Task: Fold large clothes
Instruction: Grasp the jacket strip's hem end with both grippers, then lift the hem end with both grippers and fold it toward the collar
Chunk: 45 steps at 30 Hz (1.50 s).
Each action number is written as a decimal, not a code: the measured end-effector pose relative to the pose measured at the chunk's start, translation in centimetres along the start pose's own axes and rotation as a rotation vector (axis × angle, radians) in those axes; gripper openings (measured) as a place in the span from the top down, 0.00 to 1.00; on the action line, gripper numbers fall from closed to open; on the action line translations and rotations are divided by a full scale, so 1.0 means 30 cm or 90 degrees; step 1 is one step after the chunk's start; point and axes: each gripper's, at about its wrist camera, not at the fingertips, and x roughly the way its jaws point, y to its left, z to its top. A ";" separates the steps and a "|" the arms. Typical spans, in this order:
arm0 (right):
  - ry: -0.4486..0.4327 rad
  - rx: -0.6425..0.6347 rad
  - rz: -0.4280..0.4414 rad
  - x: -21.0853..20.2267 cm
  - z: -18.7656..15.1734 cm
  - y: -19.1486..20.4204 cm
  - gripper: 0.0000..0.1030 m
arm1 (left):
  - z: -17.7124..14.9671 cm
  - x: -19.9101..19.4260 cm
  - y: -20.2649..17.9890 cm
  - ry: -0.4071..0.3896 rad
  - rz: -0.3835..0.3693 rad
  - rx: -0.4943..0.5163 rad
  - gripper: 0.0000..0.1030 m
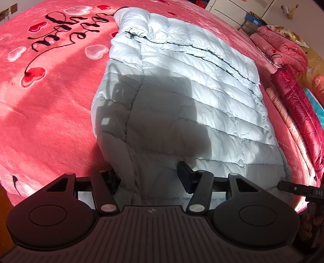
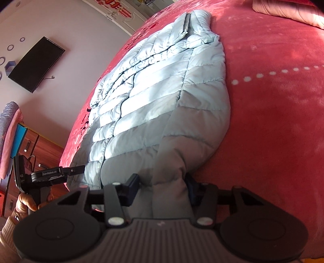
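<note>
A pale blue quilted down jacket (image 1: 182,85) lies flat on the red blanket, collar at the far end and sleeves folded in over the body. My left gripper (image 1: 149,179) straddles the near hem at the jacket's left edge, with puffy fabric filling the gap between its fingers. In the right wrist view the jacket (image 2: 162,85) runs away from me, and my right gripper (image 2: 162,190) is closed around the folded sleeve and hem at the near right corner. The left gripper's finger (image 2: 78,169) reaches the opposite hem corner, held by a hand (image 2: 26,200).
The red plush blanket (image 1: 50,113) with heart prints covers the bed. Folded quilts and a dark red garment (image 1: 299,105) are stacked along the right side. A pink pillow (image 2: 293,12) lies at the far right. A wall television (image 2: 36,62) and wooden drawers (image 2: 34,149) stand beyond the bed's edge.
</note>
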 end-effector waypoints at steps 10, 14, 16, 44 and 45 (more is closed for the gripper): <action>0.008 0.032 0.021 -0.001 -0.002 -0.004 0.83 | -0.015 -0.017 -0.075 -0.027 -0.016 0.004 0.90; -0.005 0.007 0.021 -0.027 -0.002 0.031 0.90 | -0.016 -0.078 -0.061 -0.049 -0.050 -0.015 0.93; -0.019 0.004 0.034 -0.054 -0.001 0.044 0.92 | -0.019 -0.106 -0.061 -0.058 -0.068 -0.024 0.93; -0.086 0.135 0.322 -0.329 -0.076 0.106 0.94 | -0.045 -0.390 -0.007 -0.120 -0.259 -0.181 0.93; -0.097 0.148 0.326 -0.324 -0.051 0.106 0.94 | -0.020 -0.385 0.001 -0.128 -0.262 -0.193 0.93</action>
